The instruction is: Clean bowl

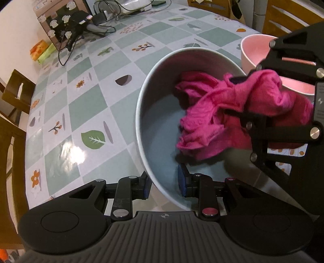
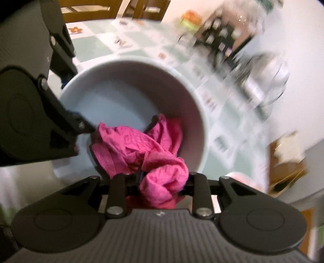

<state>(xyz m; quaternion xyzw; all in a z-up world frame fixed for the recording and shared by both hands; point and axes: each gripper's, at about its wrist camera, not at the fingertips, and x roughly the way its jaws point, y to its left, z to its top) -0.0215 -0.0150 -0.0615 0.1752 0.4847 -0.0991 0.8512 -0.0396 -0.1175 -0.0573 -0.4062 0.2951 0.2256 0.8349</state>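
Note:
A grey-white bowl with a pale blue inside is tilted above the table. My left gripper is shut on the bowl's near rim, one pad outside and one inside. My right gripper is shut on a crumpled magenta cloth that lies against the inside of the bowl. In the left wrist view the cloth and the right gripper reach in from the right. The right wrist view is motion-blurred.
A pink bowl stands on the checked tablecloth behind the right gripper. A box with cables and a white appliance sit at the far end. Wooden chairs stand at the left edge.

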